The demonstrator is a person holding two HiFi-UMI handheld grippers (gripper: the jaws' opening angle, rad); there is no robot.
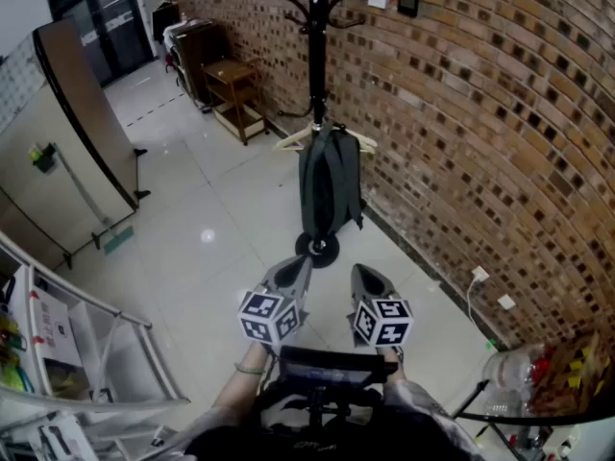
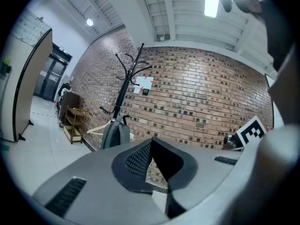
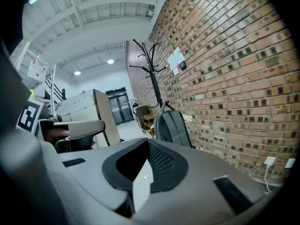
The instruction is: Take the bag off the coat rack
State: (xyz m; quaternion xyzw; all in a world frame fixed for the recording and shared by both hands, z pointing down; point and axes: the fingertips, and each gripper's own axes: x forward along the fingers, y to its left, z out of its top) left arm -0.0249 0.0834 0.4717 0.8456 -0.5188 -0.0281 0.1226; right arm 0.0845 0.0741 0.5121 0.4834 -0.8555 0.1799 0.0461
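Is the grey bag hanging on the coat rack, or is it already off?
Hanging on it. The grey bag sits upright against the pole of the coat rack, its bottom above the round base.

Our two handheld tools, the left gripper (image 1: 293, 275) and the right gripper (image 1: 370, 284), have smooth pale grey shells. Dark pads (image 2: 139, 161) with a dotted texture line the jaws. Each carries a white cube (image 1: 272, 317) printed with black square markers. A thin green band (image 1: 252, 369) circles our left wrist, and our sleeves (image 1: 434, 419) look mottled grey.
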